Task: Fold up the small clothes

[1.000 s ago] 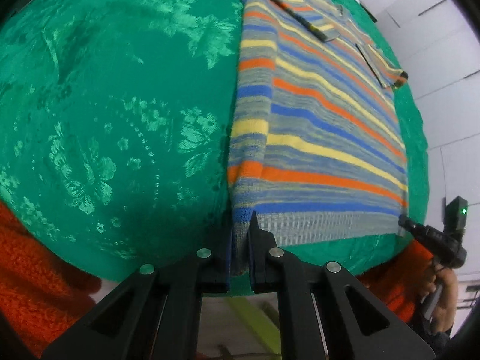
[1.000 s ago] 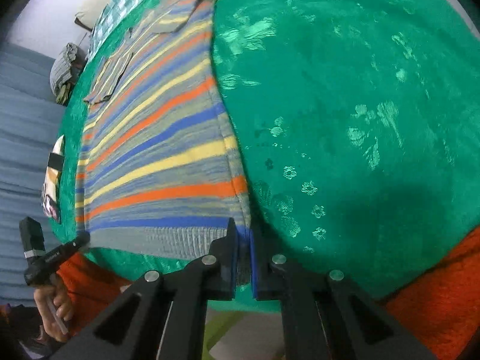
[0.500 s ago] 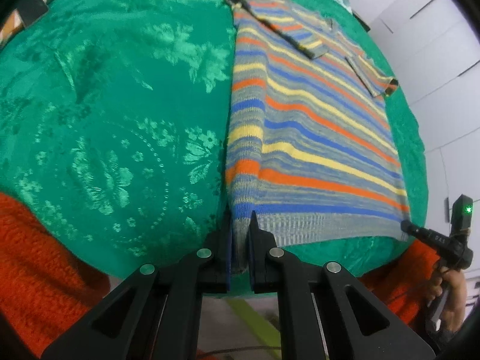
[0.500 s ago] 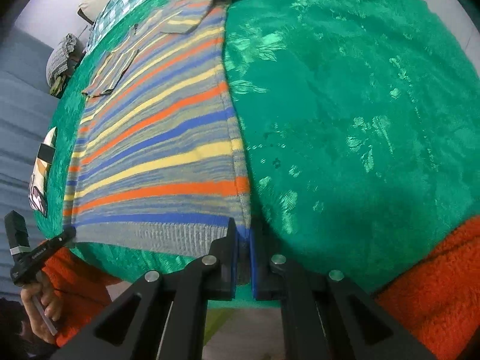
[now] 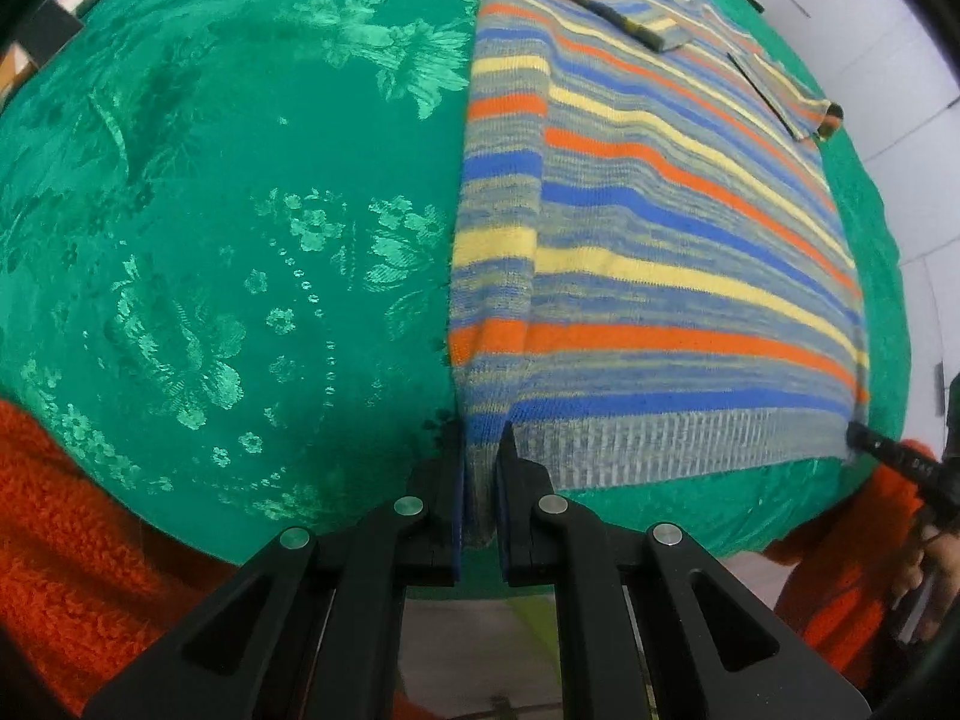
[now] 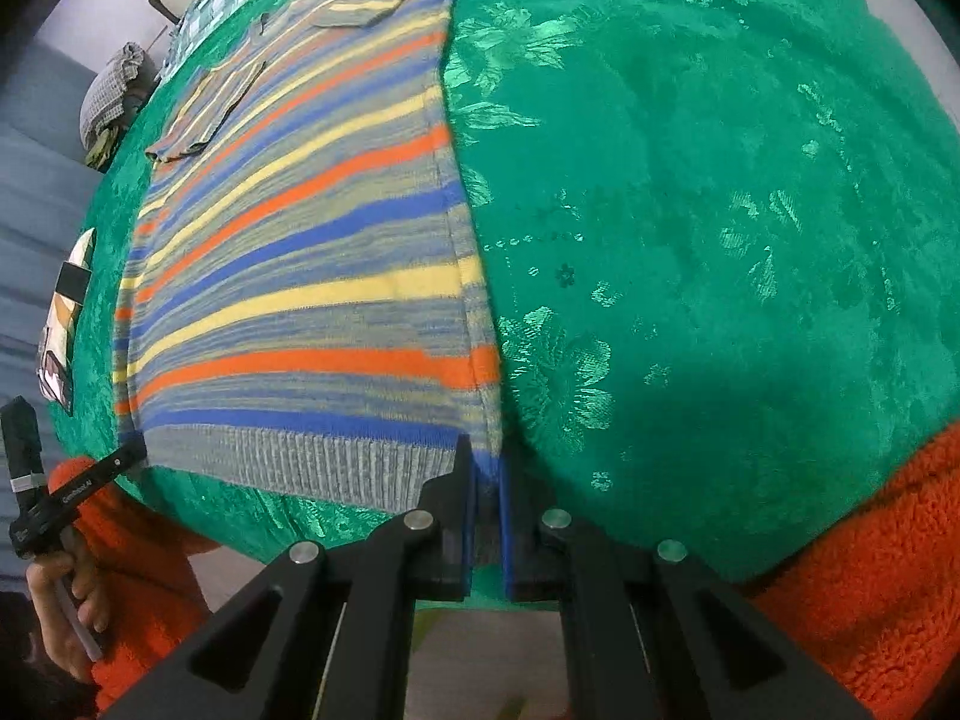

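Both grippers are clamped on the same garment, one at each end of its ribbed hem. From the left wrist view, the left gripper [image 5: 480,450] has its black fingers [image 5: 445,468] closed together on the near left corner of the striped knit sweater [image 5: 660,252], a band of grey ribbing pinched between the blue-edged pads. From the right wrist view, the right gripper [image 6: 485,468] does the same at the opposite corner, its jaws squeezed onto the blue and grey edge of the sweater [image 6: 312,276].

That sweater, knitted in orange, yellow, blue and grey stripes, lies spread flat on a shiny green tablecloth with a woven flower pattern [image 5: 240,210], its hem towards the person and its body running away across the table. Both sleeves look folded inward across the chest at the far end; their dark-edged cuffs show near the top of the left view. The hem sits close to the near edge of the cloth.

Fuzzy orange sleeves [image 6: 870,540] of the person's jumper fill the lower corners of both views. Each camera also catches the other tool at the far hem corner, with a bare hand [image 6: 66,606] wrapped round its handle. Off to the left of the table lies a flat card-like item in black, white and orange [image 6: 66,312], and a bundle of checked fabric [image 6: 111,96] rests beyond the far corner.
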The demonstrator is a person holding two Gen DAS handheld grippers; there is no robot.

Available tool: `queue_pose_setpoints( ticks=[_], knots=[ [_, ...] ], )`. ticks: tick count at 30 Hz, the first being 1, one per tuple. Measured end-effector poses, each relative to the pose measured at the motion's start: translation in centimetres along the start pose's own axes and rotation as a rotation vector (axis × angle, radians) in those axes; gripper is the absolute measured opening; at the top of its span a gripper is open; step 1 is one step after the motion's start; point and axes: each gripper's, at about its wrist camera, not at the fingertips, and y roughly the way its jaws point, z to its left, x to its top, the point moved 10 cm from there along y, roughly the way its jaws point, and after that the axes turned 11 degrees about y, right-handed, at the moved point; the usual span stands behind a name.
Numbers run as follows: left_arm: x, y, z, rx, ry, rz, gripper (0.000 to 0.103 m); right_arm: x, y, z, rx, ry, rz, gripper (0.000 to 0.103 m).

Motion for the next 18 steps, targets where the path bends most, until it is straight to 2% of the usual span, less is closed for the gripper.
queue_pose_setpoints(
  ticks=[6,9,12,14,15,17,18],
  knots=[
    [-0.3,0.1,0.4,-0.015,-0.017,0.007,0.008,-0.3,-0.2,0.2,0.003,0.003,-0.002,0.006],
    [-0.8,-0.3,0.9,-0.009,-0.045,0.016,0.015,-0.3,-0.2,0.2,-0.003,0.008,-0.009,0.005],
    [-1.4,-0.7,0.7,0.034,-0.026,0.040,0.029,-0.5,-0.5,0.6,-0.029,-0.013,-0.028,0.006],
    [-2.1,-0.9,0.6,0.084,0.000,0.063,0.050,-0.7,-0.7,0.6,-0.049,-0.023,-0.025,0.016],
    [-2.5,-1.1,0.7,0.115,0.012,0.079,0.051,-0.8,-0.8,0.4,-0.052,-0.018,-0.018,0.019],
    [-3.8,-2.0,1.3,0.173,0.022,0.115,0.051,-1.1,-1.2,-0.3,-0.055,0.012,0.011,0.035],
    [-4.1,-3.0,1.7,0.183,0.014,0.107,0.051,-1.2,-1.7,-0.9,-0.061,0.027,0.021,0.038]
  ],
)
